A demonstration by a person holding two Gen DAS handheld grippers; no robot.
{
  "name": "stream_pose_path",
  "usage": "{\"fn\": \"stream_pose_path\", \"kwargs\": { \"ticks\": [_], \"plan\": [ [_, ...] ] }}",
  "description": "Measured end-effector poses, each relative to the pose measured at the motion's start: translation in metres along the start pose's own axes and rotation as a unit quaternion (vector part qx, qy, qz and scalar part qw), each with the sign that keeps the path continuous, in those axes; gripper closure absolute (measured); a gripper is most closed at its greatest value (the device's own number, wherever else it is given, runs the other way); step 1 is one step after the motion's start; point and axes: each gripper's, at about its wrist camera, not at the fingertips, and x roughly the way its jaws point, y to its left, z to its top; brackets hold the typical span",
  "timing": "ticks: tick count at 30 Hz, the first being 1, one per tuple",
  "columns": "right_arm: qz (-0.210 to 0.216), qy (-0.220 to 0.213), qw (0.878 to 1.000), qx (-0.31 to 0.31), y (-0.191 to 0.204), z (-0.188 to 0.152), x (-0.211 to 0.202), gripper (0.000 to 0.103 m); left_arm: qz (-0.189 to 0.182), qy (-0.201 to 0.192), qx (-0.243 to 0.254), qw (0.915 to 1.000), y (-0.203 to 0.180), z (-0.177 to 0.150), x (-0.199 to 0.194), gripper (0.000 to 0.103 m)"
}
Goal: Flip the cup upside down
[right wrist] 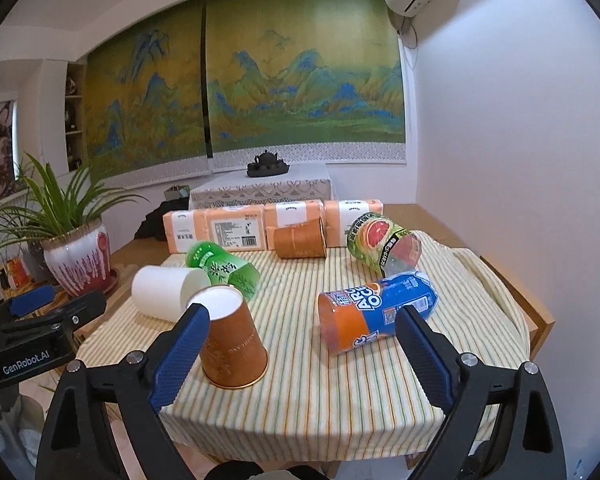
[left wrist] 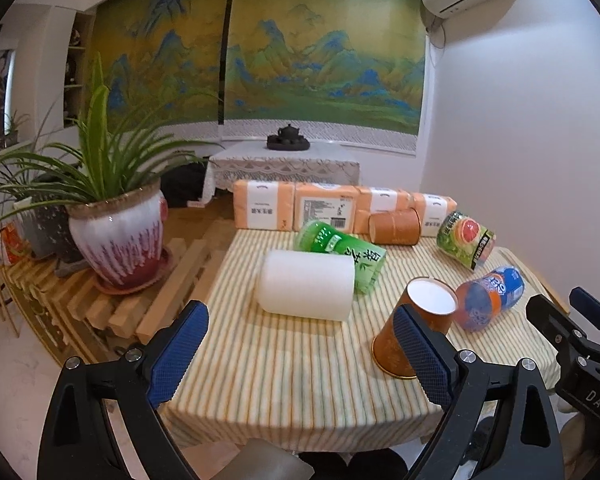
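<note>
- Blue-padded fingers of the left gripper [left wrist: 300, 354] fill the bottom of the left wrist view, spread wide apart with nothing between them.
- Just beyond its right pad, the brown paper cup [left wrist: 414, 330] stands mouth-down on the striped tablecloth [left wrist: 280, 360], its white base on top, so it looks already inverted.
- Behind it lie a white paper cup [left wrist: 306, 286] on its side, a green tea cup [left wrist: 340, 250], an orange-and-blue drink cup [left wrist: 488, 302] just beside the brown one, a grapefruit-print cup [left wrist: 464, 240] and a second brown cup [left wrist: 394, 226] against the tissue packs [left wrist: 300, 208].
- From the right wrist view, the right gripper [right wrist: 302, 358] is likewise wide open and empty; the brown paper cup [right wrist: 232, 344] sits beside its left pad, the orange-and-blue drink cup [right wrist: 374, 310] ahead of its right.
- My judgement: thin paper, very light, easily crushed and easily tipped; pinch gently across the mid-wall, away from the flimsy rim.
</note>
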Motion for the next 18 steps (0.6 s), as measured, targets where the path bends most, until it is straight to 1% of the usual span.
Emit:
{"fn": "stream_pose_path", "kwargs": {
  "ticks": [3, 18],
  "plan": [
    [0.0, -0.004, 1.0, 0.002, 0.001, 0.001, -0.004, 0.011, -0.001, -0.006, -0.003, 1.0, 0.002, 0.0, -0.007, 0.001],
    [-0.001, -0.007, 1.0, 0.001, 0.006, 0.0, -0.011, 0.01, 0.0, -0.018, 0.002, 0.9998, -0.004, 0.001, -0.023, 0.001]
  ]
}}
